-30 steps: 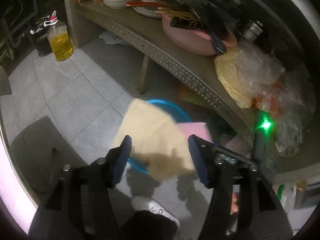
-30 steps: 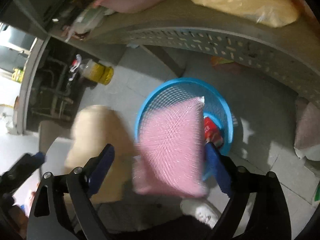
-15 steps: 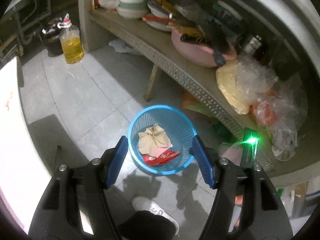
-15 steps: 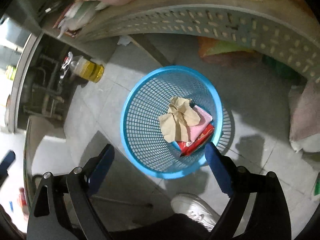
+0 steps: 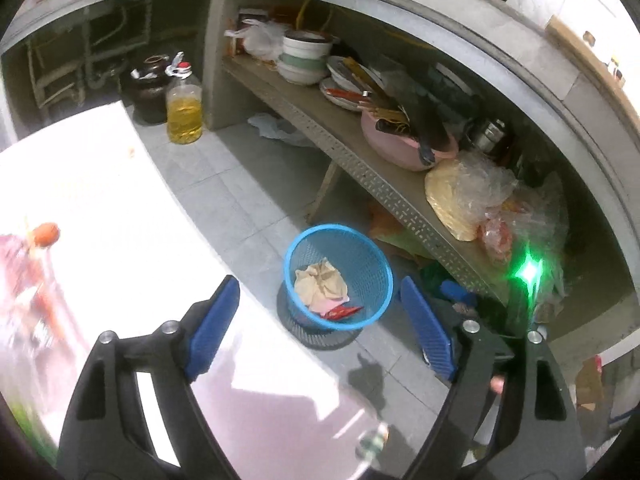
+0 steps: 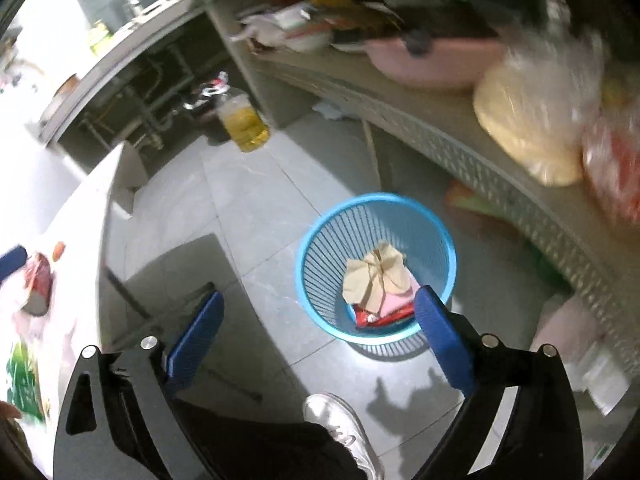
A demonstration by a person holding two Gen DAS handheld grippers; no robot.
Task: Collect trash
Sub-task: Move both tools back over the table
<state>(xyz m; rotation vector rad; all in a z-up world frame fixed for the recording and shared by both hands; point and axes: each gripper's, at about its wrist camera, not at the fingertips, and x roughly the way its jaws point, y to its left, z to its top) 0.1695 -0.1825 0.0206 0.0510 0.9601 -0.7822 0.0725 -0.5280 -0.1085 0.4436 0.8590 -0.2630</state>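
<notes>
Standing on the tiled floor beside the shelf's perforated edge [image 5: 384, 188], the blue basket [image 5: 362, 258] holds a crumpled beige paper [image 5: 320, 282], a pink sheet [image 6: 394, 302] and a red wrapper [image 5: 340, 312]. The left gripper [image 5: 320, 328] and right gripper [image 6: 316, 336] hover spread and empty above it. No writing is legible. Only the right view shows a white shoe [image 6: 344, 424].

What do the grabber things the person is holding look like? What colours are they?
Both look alike. The left gripper and the right gripper each have a black plastic frame that splits into two arms, with round silver bolts on top. The fingers are flat blue pads with a fine ribbed texture. No cables or sleeves show.
</notes>
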